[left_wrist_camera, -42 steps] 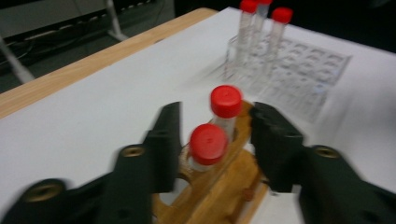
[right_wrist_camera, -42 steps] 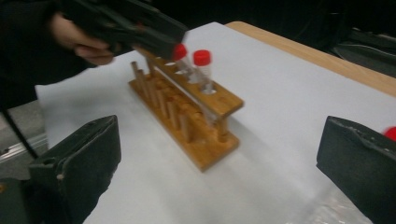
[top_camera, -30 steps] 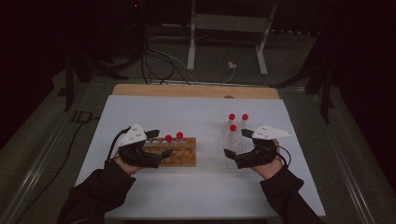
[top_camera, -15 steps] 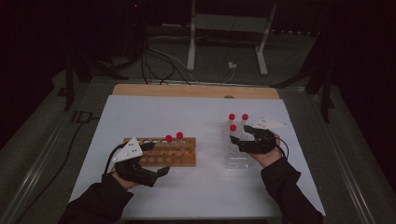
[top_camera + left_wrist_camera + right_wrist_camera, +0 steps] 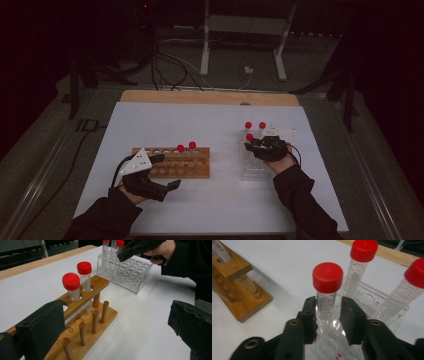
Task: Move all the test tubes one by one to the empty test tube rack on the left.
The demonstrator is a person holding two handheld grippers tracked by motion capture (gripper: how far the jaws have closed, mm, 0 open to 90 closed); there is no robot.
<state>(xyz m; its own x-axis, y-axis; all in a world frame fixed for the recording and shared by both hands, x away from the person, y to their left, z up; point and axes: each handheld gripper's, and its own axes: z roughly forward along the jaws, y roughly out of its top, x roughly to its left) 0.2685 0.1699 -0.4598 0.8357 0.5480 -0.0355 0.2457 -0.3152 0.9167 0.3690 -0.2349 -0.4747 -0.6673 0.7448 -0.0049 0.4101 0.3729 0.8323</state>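
Observation:
A wooden rack (image 5: 192, 170) holds two red-capped tubes (image 5: 80, 275) at its right end. My left gripper (image 5: 170, 171) stands open at the rack's near left end, with nothing held between its jaws (image 5: 115, 315). A clear plastic rack (image 5: 248, 170) on the right carries three red-capped tubes. My right gripper (image 5: 251, 145) has just been closing on the nearest of them, and its pads (image 5: 310, 315) now clamp that tube (image 5: 327, 277) below the cap, still upright in the rack. The other two tubes (image 5: 363, 251) stand just behind it.
A white sheet (image 5: 215, 125) covers the table, and a wooden strip (image 5: 210, 97) runs along its far edge. Cables and a metal stand's legs (image 5: 205, 55) lie on the dark floor beyond. The person's dark sleeves (image 5: 305, 200) come in from the bottom.
My right gripper has moved left and forward to the front tube in the clear rack, and its jaws have closed around it. My left gripper has drawn back from the wooden rack and opened wider.

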